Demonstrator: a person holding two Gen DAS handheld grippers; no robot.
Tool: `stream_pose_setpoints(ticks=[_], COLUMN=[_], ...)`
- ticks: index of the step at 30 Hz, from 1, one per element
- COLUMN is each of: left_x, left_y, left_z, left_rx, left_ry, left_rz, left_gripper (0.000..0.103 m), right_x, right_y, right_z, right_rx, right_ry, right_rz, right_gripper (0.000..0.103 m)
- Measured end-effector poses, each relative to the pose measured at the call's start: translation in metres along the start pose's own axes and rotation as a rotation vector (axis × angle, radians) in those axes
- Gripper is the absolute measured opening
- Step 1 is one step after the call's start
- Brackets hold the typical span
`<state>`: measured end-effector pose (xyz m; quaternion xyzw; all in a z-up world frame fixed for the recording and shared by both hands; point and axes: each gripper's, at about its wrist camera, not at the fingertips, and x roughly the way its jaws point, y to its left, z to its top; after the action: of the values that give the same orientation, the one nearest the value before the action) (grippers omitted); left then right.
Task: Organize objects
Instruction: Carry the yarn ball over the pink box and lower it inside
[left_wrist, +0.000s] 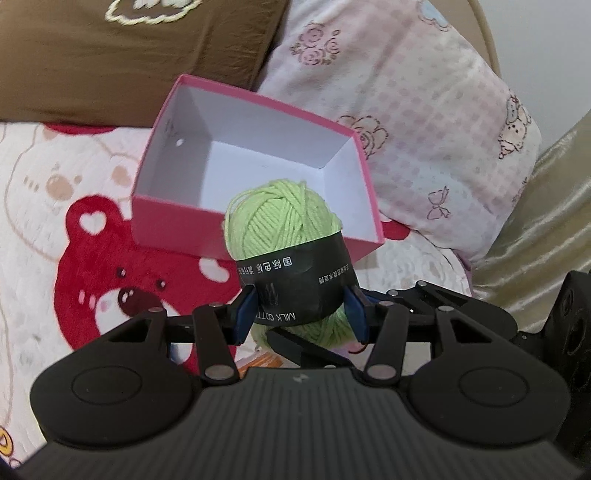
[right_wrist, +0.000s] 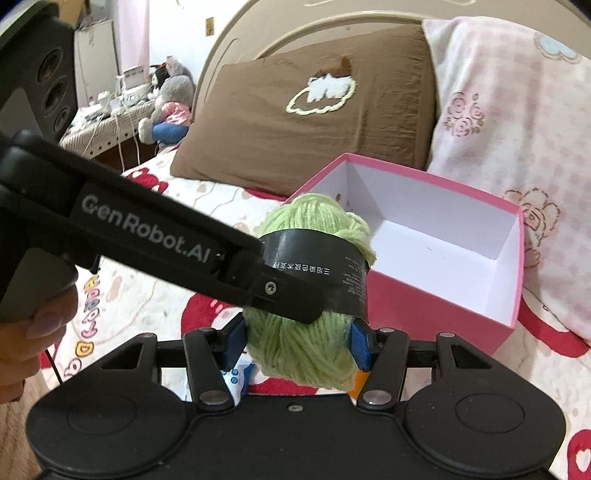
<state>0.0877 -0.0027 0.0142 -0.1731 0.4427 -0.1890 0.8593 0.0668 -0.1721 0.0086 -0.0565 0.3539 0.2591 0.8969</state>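
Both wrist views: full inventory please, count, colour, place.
yarn ball: 1, light green with black paper band, held in the air in front of the box
box: 1, pink outside, white inside, open, nothing in it, on the bedspread
brown pillow: 1, brown with white cloud motif, at the headboard
pink pillow: 1, pale pink check, right of the brown one
bedspread: 1, white with red bears
plush toys: several, grey and blue, far left
left gripper: 1, black, shut on the band
right gripper: 1, black, shut on the yarn's lower end

the left gripper (right_wrist: 295, 291) hides part of the yarn ball's (right_wrist: 314, 288) black label in the right wrist view. nightstand clutter (right_wrist: 110, 107) beyond the bed's far left corner is too small to identify.
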Motion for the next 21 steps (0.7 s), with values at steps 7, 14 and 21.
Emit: stream_pose_setpoints(ticks=[7,14,21], left_x=[0.008,0.031,0.076], left_y=[-0.029,-0.049,-0.050], left_z=[0.034,0.065,0.098], left_rx=[0.080,0.137,0.138], left_ry=[0.028,0.044,0.075], left_rz=[-0.003,0.001,-0.007], left_gripper=[0.050,0.050,0.050], right_x=[-0.009,-0.008,0.015], right_y=[-0.027,-0.067,-0.100], right_z=[0.021,0.041,0.057], right_rx=[0.071,0.221,0.259], right_ry=[-0.008,-0.002,0.011], right_rz=[-0.002,0.023,-0.018], right_gripper=[0.061,0.061,0.061])
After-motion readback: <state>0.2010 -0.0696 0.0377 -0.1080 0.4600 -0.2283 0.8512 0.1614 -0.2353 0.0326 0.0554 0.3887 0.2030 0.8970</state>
